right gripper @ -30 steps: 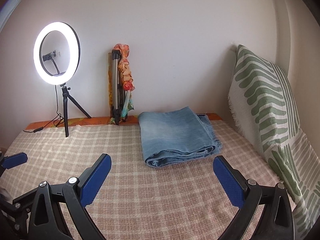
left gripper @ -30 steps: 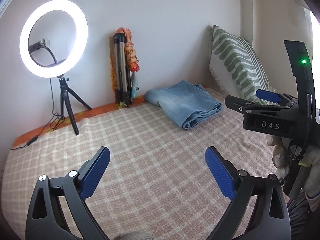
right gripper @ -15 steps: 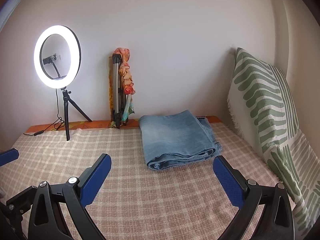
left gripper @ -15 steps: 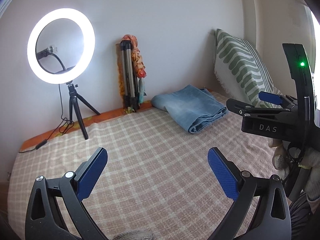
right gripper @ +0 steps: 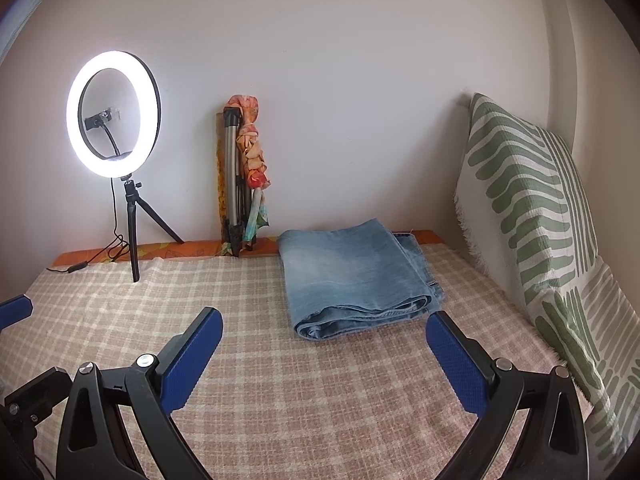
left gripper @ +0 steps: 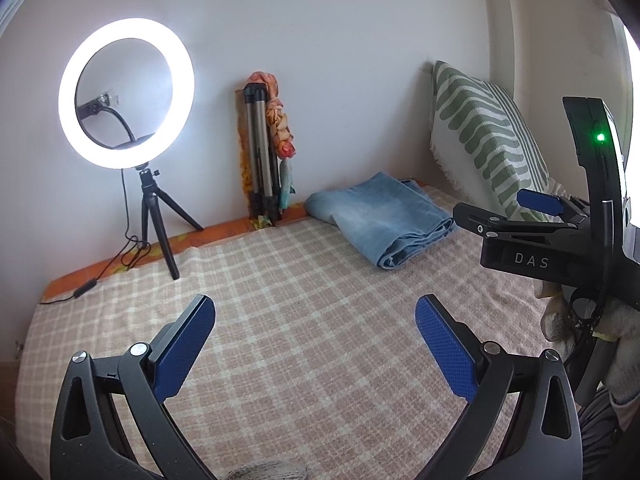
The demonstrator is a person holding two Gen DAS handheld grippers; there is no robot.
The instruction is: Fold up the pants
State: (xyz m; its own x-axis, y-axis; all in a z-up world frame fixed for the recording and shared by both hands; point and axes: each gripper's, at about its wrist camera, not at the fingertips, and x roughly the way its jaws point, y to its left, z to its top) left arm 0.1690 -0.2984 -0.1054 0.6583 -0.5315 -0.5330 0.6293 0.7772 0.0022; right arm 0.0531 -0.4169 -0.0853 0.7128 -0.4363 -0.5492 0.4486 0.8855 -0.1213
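The light-blue denim pants (right gripper: 356, 276) lie folded in a flat stack on the checked bedspread (right gripper: 280, 380), near the back wall; they also show in the left wrist view (left gripper: 384, 220) at centre right. My right gripper (right gripper: 324, 344) is open and empty, hovering just in front of the pants' near edge. My left gripper (left gripper: 316, 344) is open and empty over bare bedspread, well left of and nearer than the pants. The right gripper's body (left gripper: 552, 240) shows side-on at the right of the left wrist view.
A lit ring light on a small tripod (right gripper: 114, 116) stands at the back left with its cable (right gripper: 80, 266) trailing. A folded tripod with a cloth (right gripper: 240, 176) leans on the wall. A green-striped pillow (right gripper: 532, 216) stands along the right.
Both grippers have drawn back a little from the pants and stay open. The left view has swung slightly, shifting the scene rightward. The pants have not moved.
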